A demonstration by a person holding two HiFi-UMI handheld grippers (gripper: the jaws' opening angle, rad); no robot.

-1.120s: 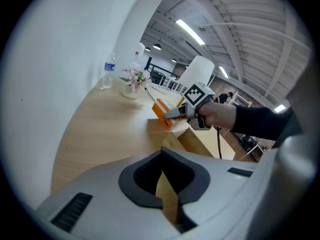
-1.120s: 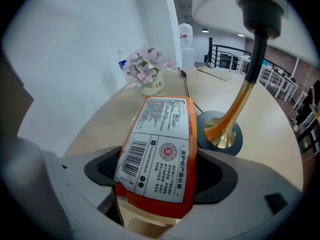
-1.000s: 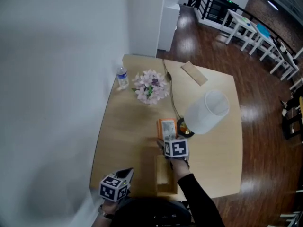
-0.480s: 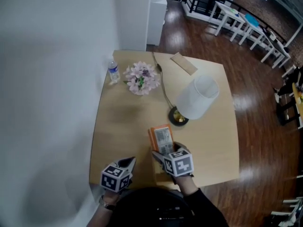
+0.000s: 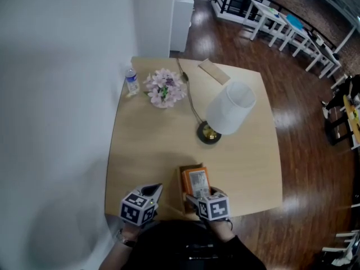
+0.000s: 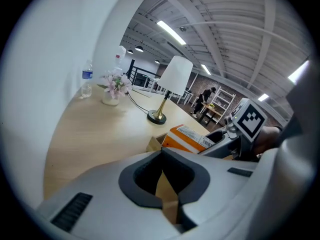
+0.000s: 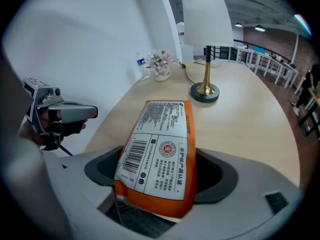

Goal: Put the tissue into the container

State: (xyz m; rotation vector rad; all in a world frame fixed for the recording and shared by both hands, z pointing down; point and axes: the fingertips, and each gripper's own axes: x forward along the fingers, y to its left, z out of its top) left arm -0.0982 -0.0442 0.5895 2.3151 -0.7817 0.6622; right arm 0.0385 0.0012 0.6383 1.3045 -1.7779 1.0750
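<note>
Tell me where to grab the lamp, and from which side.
Likely the stem, from the side, jaws level: it's thin and upright, while the shade looks too wide and the base lies flat on the table.

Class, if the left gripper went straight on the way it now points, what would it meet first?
Probably the wooden container, its near corner just ahead of the left gripper; the tissue pack sits beyond. Depth is unclear.

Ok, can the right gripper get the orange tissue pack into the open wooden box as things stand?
Probably yes. The right gripper holds the orange tissue pack just above the open-topped wooden box, and nothing lies between; the left gripper sits aside.
</note>
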